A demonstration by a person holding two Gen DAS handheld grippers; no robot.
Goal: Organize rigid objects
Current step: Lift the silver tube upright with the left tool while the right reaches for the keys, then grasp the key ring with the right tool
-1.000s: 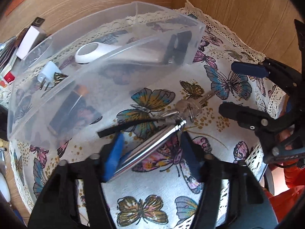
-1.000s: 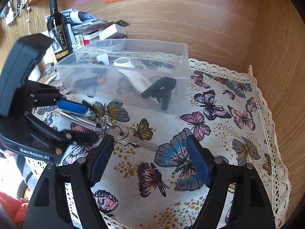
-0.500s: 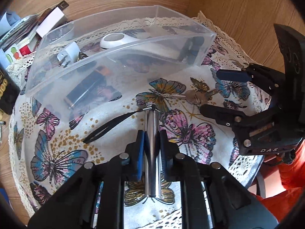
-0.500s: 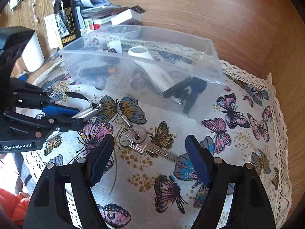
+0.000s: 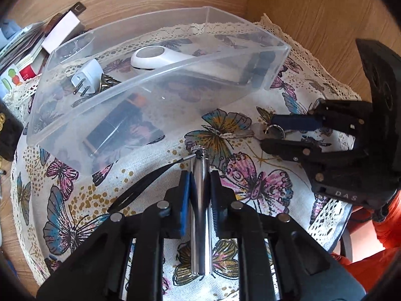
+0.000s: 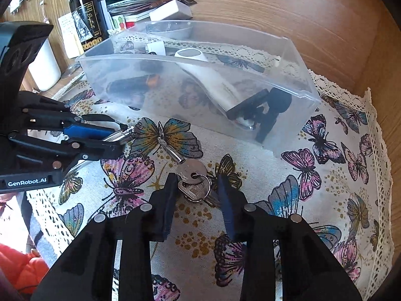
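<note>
My left gripper [image 5: 198, 178] is shut on a shiny metal cylinder [image 5: 199, 200] with a black strap [image 5: 140, 188], held just above the butterfly cloth in front of the clear plastic bin [image 5: 155, 80]. It also shows in the right wrist view [image 6: 110, 138]. My right gripper [image 6: 196, 188] is open, with its fingers on either side of a bunch of keys [image 6: 194, 183] lying on the cloth. In the left wrist view the keys [image 5: 265, 131] sit between the right gripper's fingers [image 5: 295, 121].
The bin holds a white handheld device [image 5: 160, 59], a plug adapter [image 5: 84, 80], a black battery [image 5: 115, 123] and a black clip [image 6: 265, 110]. A wine bottle [image 6: 85, 15], a white cup [image 6: 46, 67] and books stand behind. Wooden walls [image 6: 325, 25] close in behind and right.
My left gripper closed on the metal cylinder and lifted it. My right gripper moved forward and narrowed around the keys.
</note>
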